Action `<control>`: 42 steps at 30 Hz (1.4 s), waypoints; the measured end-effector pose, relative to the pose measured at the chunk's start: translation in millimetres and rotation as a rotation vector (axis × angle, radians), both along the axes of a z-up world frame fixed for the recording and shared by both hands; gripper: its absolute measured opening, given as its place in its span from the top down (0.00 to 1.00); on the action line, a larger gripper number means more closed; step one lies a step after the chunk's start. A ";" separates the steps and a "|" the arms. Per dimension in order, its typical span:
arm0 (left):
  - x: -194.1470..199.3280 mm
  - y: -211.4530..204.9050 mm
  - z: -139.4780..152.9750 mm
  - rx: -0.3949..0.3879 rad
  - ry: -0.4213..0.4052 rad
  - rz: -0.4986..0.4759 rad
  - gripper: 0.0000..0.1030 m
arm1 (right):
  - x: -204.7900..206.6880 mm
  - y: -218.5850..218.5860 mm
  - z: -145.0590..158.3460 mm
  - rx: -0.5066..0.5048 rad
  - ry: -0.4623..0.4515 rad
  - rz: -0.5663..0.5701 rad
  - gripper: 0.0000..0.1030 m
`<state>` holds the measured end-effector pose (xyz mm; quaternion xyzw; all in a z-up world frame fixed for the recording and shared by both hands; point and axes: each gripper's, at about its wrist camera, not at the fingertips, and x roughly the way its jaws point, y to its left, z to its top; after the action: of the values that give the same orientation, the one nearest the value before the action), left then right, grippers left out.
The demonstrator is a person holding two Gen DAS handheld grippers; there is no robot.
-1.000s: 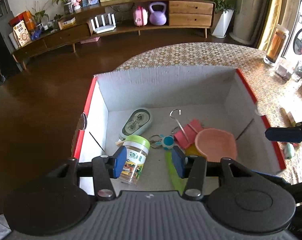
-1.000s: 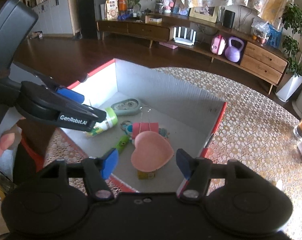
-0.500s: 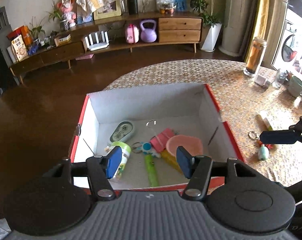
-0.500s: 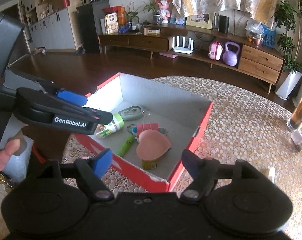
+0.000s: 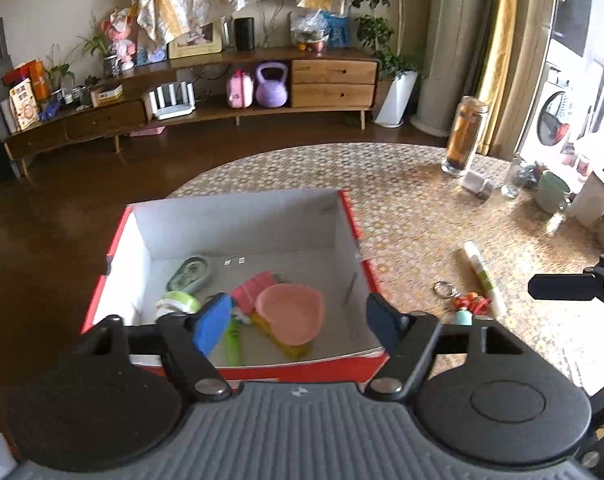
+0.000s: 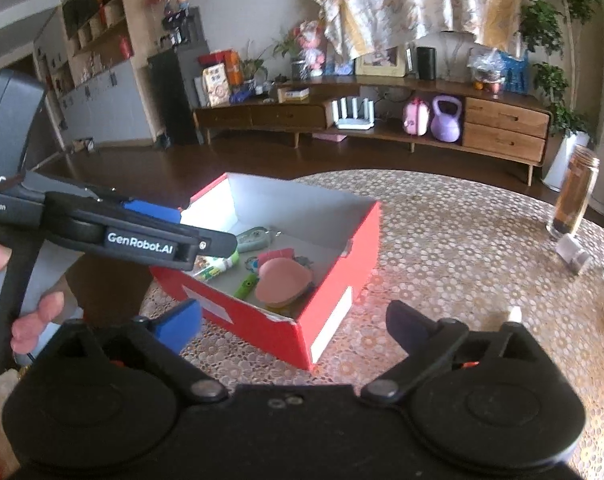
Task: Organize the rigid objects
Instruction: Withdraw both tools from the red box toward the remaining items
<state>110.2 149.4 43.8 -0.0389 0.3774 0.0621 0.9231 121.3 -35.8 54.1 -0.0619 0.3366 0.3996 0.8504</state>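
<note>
A red box (image 5: 354, 224) with a white inside stands on the round table; it also shows in the right wrist view (image 6: 334, 312). Inside lie a pink heart-shaped dish (image 5: 291, 312), a green-lidded jar (image 5: 177, 304), a green pen (image 5: 233, 340), a pale green case (image 5: 189, 274) and a pink card. My left gripper (image 5: 297, 326) is open and empty, held above the box's near edge. My right gripper (image 6: 293, 326) is open and empty, back from the box's corner. A white tube (image 5: 484, 276) and a keychain (image 5: 464, 304) lie on the table right of the box.
A tall glass jar (image 5: 464, 136), a small tin, a green mug (image 5: 552, 194) and white containers stand at the table's far right. The patterned tablecloth (image 6: 462, 248) covers the table. A dark wood floor and a low sideboard lie beyond.
Both grippers have pulled back and up from the box, so more of the table shows. The jar lies inside the box, free of the left gripper. Both jaws have opened wider.
</note>
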 end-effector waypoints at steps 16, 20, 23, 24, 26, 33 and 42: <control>23.2 -73.7 -27.1 -0.041 -0.040 -0.085 0.19 | 24.6 -113.3 -28.1 0.002 0.010 -0.187 0.00; 29.7 -93.4 -39.6 -0.044 -0.033 -0.124 0.15 | 34.8 -135.3 -40.4 -0.009 0.030 -0.225 0.00; 35.4 -106.2 -48.0 -0.045 -0.033 -0.146 0.09 | 43.3 -150.0 -49.7 -0.012 0.053 -0.256 0.00; 37.6 -110.3 -51.1 -0.046 -0.032 -0.154 0.09 | 46.3 -154.4 -53.1 -0.014 0.059 -0.265 0.00; 42.3 -118.0 -57.5 -0.043 -0.025 -0.164 0.08 | 51.9 -160.4 -58.0 -0.021 0.067 -0.280 0.00; 59.3 -137.5 -85.2 -0.036 0.007 -0.190 0.03 | 72.2 -169.5 -71.0 -0.041 0.060 -0.308 0.00; 77.5 -153.7 -123.6 -0.064 0.068 -0.237 0.03 | 108.3 -160.6 -94.3 -0.086 0.084 -0.315 0.00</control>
<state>187.6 -4.3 -79.8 -0.0213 0.4122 -0.0580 0.9090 229.6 -196.3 -40.2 -0.0278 0.3942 0.2491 0.8842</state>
